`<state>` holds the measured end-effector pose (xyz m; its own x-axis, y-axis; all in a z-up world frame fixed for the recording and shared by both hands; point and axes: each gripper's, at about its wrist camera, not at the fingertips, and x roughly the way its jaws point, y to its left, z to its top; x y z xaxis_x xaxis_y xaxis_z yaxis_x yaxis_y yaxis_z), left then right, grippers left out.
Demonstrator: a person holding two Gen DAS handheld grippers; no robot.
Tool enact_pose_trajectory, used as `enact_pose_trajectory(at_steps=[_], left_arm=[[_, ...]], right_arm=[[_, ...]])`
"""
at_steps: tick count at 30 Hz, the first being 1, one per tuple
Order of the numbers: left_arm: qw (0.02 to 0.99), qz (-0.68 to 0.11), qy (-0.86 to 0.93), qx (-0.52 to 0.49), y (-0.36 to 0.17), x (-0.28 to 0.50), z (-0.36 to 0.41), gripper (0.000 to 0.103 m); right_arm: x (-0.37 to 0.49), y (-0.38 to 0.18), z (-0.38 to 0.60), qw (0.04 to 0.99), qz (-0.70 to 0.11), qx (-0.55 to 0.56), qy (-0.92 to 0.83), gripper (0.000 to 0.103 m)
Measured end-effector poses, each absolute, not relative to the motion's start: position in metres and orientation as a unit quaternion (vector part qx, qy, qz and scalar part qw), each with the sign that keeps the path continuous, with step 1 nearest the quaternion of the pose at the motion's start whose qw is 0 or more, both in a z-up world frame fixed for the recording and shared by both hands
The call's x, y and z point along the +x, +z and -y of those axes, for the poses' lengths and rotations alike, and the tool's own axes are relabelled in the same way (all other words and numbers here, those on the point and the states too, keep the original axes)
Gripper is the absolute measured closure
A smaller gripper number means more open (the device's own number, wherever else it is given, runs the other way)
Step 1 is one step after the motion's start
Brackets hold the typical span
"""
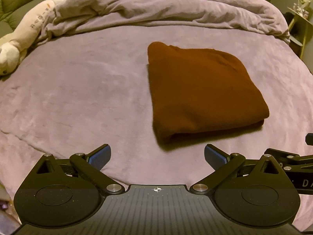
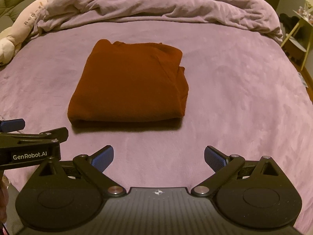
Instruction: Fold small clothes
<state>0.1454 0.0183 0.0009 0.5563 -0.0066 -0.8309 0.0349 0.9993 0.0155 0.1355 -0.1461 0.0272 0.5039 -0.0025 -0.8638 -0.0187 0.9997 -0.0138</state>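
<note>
Both tools, left (image 1: 157,156) and right (image 2: 158,157), gape empty near one folded, seemingly brown garment (image 2: 129,84).

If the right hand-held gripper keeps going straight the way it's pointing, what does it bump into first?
Probably the purple bed cover. The right hand-held gripper is open and aimed ahead, with the folded brown garment lying left of its centre line. Only its left finger might brush the garment's right edge; depth is hard to judge here.
</note>
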Motion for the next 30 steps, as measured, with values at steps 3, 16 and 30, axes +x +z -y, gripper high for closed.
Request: enact_pose_trajectory(at_steps=[3, 16, 30], left_arm=[[0.881, -0.472, -0.012, 0.018, -0.0001, 0.1458, -0.0159, 0.000], [0.880, -0.473, -0.017, 0.022, -0.0003, 0.1450, -0.0115, 0.000], [0.882, -0.471, -0.025, 0.020, 0.0012, 0.1428, -0.0106, 0.000]], right_arm=[[0.1353, 0.0268, 0.1467, 0.867, -0.499, -0.010, 0.002, 0.004], [0.1361, 0.0269, 0.1491, 0.866, -0.500, -0.009, 0.000, 0.004], [0.1345, 0.0289, 0.1494, 0.867, -0.498, -0.007, 0.001, 0.004]])
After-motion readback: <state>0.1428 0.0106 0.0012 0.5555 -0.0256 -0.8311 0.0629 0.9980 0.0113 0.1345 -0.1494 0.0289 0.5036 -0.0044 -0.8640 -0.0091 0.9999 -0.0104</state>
